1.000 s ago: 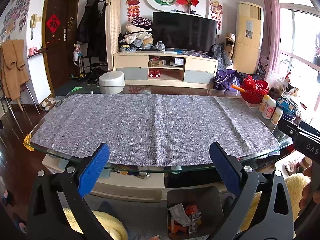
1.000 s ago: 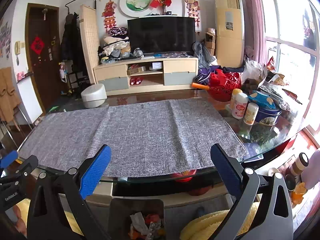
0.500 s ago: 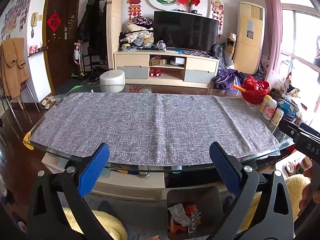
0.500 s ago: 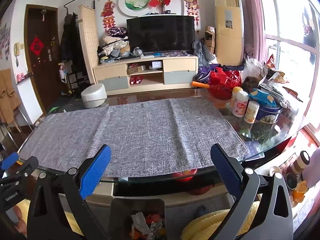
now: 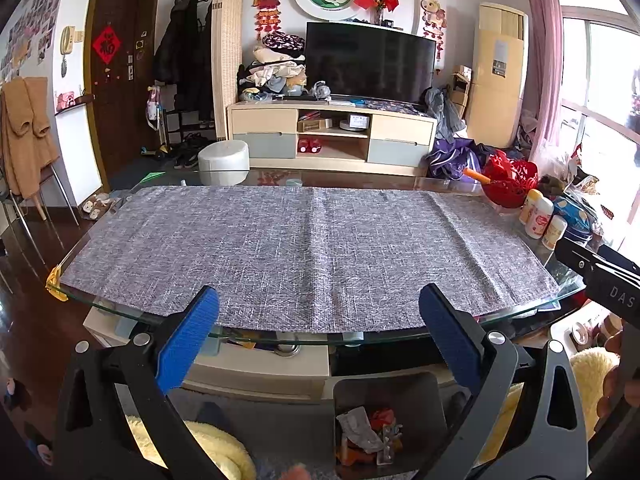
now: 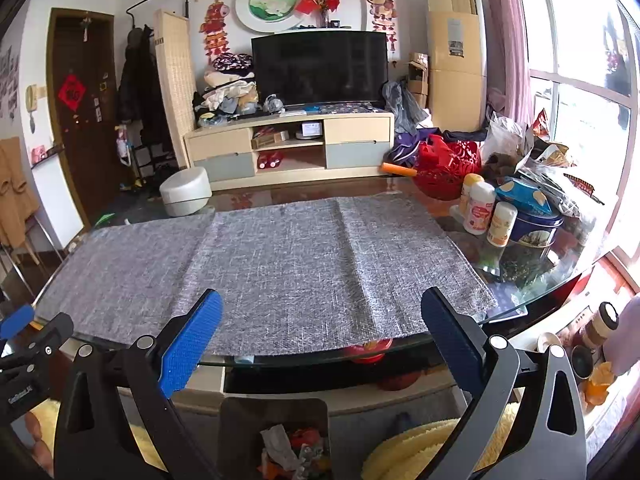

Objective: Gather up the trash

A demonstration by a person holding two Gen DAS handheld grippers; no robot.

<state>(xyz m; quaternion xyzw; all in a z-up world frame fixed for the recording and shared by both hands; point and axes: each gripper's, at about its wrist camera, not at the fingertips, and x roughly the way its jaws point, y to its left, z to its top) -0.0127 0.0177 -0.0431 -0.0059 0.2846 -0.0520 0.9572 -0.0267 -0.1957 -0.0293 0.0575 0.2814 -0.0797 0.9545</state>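
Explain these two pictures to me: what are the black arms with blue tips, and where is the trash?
There is no robot here. A person holds a pair of tongs in each hand, each with a camera looking out along its two blue-padded fingers. One picture is from the left tongs, the other from the right tongs. Both are open and hold nothing. Ahead is a glass table under a grey cloth, with bottles and a tin at its right end. The crumpled trash already lies in a dark bin on the floor below.

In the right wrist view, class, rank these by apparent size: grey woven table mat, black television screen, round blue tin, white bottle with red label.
1. Grey woven table mat
2. Black television screen, though farther away
3. Round blue tin
4. White bottle with red label
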